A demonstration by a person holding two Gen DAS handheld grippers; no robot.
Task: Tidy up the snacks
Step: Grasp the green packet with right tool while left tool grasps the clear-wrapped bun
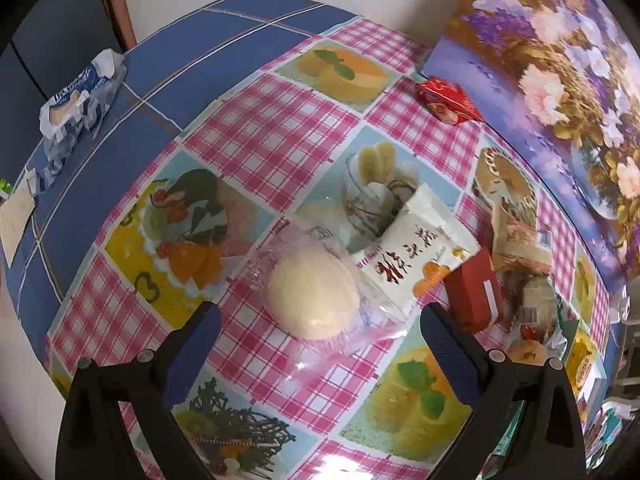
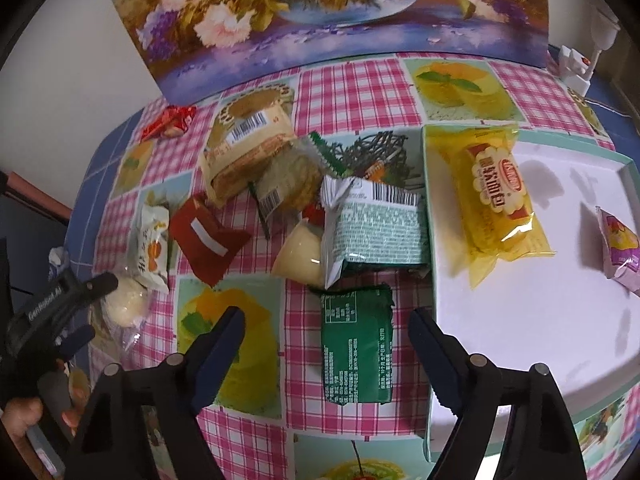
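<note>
The left tongs (image 1: pixel 320 344) are hovering wide open over the counter (image 1: pixel 256 128), gripping nothing, with a pale round bun in clear wrap (image 1: pixel 314 300) lying between and just ahead of the tips. A white snack packet with black characters (image 1: pixel 416 256) is resting against the bun's far side, and a red packet (image 1: pixel 474 290) is sitting just right of that.

Over on the other side, the right tongs (image 2: pixel 326 340) are also gaping wide and empty, hanging above a dark green packet (image 2: pixel 356 344) lying flat on the checked cloth. Beside it the white tray (image 2: pixel 520 320) is holding a yellow wrapped cake (image 2: pixel 496 200) and a pink packet (image 2: pixel 618 248). More snacks are piling up beyond: a grey-green packet (image 2: pixel 376 228) and a small red wrapper (image 2: pixel 170 122) near the flower picture (image 2: pixel 320 12).
</note>
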